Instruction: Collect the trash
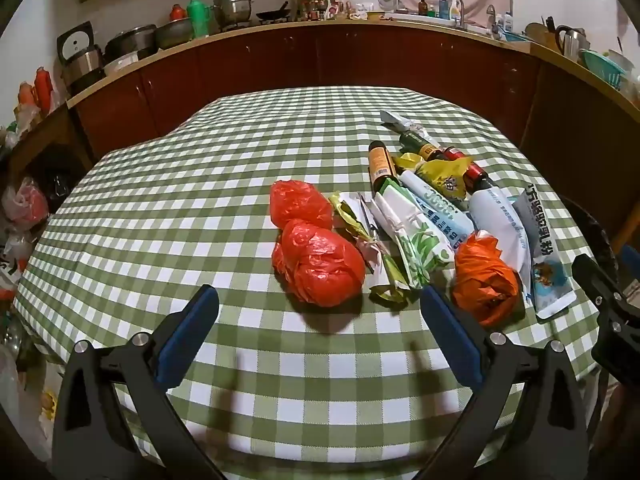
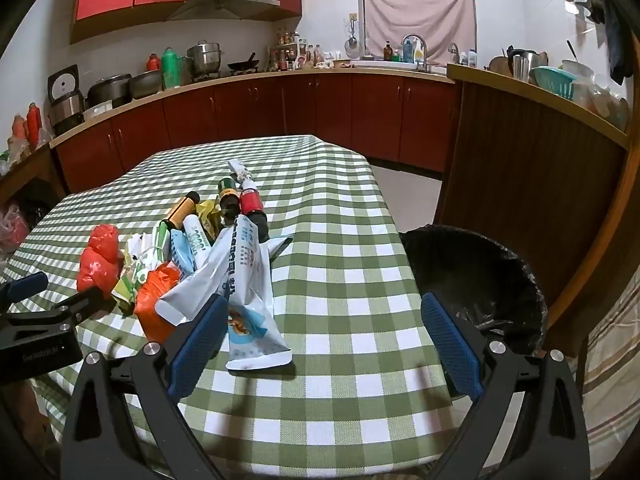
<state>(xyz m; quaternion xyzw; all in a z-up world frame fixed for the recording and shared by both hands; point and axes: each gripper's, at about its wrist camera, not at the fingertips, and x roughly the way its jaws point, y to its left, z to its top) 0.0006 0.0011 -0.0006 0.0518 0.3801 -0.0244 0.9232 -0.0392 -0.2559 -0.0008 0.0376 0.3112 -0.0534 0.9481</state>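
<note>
A pile of trash lies on the green checked table (image 1: pixel 200 208): two red plastic bags (image 1: pixel 316 264), an orange bag (image 1: pixel 484 280), white and blue wrappers (image 1: pixel 500 224), a green-white pack (image 1: pixel 416 240), a yellow wrapper (image 1: pixel 440 172) and several bottles (image 1: pixel 380 164). My left gripper (image 1: pixel 320 300) is open and empty, just in front of the nearer red bag. My right gripper (image 2: pixel 320 308) is open and empty, above the table beside a white-blue pouch (image 2: pixel 252 312). A bin with a black liner (image 2: pixel 480 280) stands off the table's right edge.
Kitchen counters with pots, thermoses and a sink run along the back wall (image 2: pixel 248 76). A wooden cabinet (image 2: pixel 520 184) stands right of the bin. Bags sit on the floor at the left (image 1: pixel 24 200). The left gripper shows in the right wrist view (image 2: pixel 40 312).
</note>
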